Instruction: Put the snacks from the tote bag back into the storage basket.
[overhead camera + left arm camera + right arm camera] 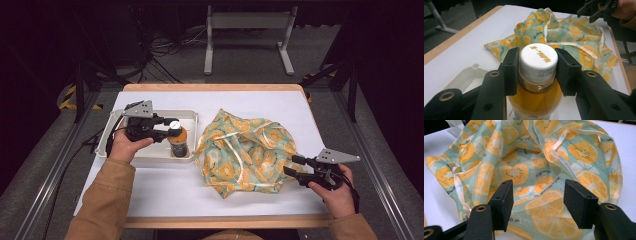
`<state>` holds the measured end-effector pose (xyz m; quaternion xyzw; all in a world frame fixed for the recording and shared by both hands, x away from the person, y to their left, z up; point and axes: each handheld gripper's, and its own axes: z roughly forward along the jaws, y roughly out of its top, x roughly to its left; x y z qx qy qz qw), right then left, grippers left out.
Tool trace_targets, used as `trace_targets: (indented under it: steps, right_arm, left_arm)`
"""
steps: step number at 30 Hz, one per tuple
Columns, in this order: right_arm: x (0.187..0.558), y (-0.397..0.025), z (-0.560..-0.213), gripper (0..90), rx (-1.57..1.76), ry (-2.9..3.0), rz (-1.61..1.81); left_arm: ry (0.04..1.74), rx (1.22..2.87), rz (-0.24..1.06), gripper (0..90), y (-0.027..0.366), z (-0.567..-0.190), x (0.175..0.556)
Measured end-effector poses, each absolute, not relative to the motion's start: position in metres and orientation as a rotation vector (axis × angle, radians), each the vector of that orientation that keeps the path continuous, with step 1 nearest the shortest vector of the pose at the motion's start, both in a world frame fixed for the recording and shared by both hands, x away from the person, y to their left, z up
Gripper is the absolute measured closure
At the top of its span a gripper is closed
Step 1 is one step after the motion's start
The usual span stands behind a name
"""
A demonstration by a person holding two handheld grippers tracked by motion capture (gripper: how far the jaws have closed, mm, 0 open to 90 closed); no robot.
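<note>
Left claw (537,68): pinching the bottle just under its cap, one black pad on each side of the neck; in the high view it (167,131) reaches in from the left over the tray.
Right claw (537,203): spread, with a wide gap between the pads and bag cloth showing between them; whether the pads touch the cloth cannot be told. In the high view it (294,165) sits at the bag's right edge, near the bench's front right corner.
Bottle (536,100): upright, with orange liquid inside; it stands in the tray's right end, at the front (178,142).
Cap (538,61): white, with orange print on top, and still on the bottle.
Tray (150,156): white and shallow, on the left half of the bench, its right wall just beside the bag.
Bag (245,152): a crumpled cloth, pale green with orange fruit slices and pale straps, lying at the middle of the bench and toward the right; its opening faces up (524,162).
Bench (280,102): white top with a wooden rim.
Hands: the left hand (125,145) holds its claw over the tray; the right hand (337,192) holds its claw by the front right corner.
</note>
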<state>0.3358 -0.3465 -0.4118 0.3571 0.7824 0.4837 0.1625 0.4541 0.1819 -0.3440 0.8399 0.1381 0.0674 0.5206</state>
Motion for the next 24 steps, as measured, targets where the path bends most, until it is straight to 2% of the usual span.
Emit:
trace_targets:
  steps: [1, 5, 6, 12, 16, 22, 24]
  right_arm:
    - [0.336, -0.346, -0.412, 41.7, 1.021, 2.233, 1.385]
    - [0.339, -0.344, -0.412, 40.8, 1.012, 2.237, 1.389]
    - [0.339, -0.344, -0.412, 40.0, 1.015, 2.237, 1.391]
    - [0.344, -0.339, -0.411, 39.6, 0.999, 2.242, 1.4]
    - [0.348, -0.335, -0.41, 39.5, 0.984, 2.247, 1.407]
    - [0.355, -0.329, -0.408, 39.3, 0.951, 2.257, 1.422]
    - [0.357, -0.329, -0.407, 39.2, 0.944, 2.255, 1.425]
  left_arm:
    - [0.342, 2.008, 0.158, 56.4, 0.182, -0.344, 0.454]
    - [0.399, 2.01, 0.181, 40.9, 0.18, -0.343, 0.452]
    - [0.402, 2.011, 0.187, 40.0, 0.179, -0.342, 0.45]
    - [0.42, 1.954, 0.2, 36.3, 0.181, -0.33, 0.438]
    - [0.483, 1.976, 0.262, 37.9, 0.182, -0.319, 0.428]
    - [0.524, 1.918, 0.307, 37.7, 0.19, -0.306, 0.403]
    - [0.535, 1.905, 0.325, 40.4, 0.193, -0.305, 0.397]
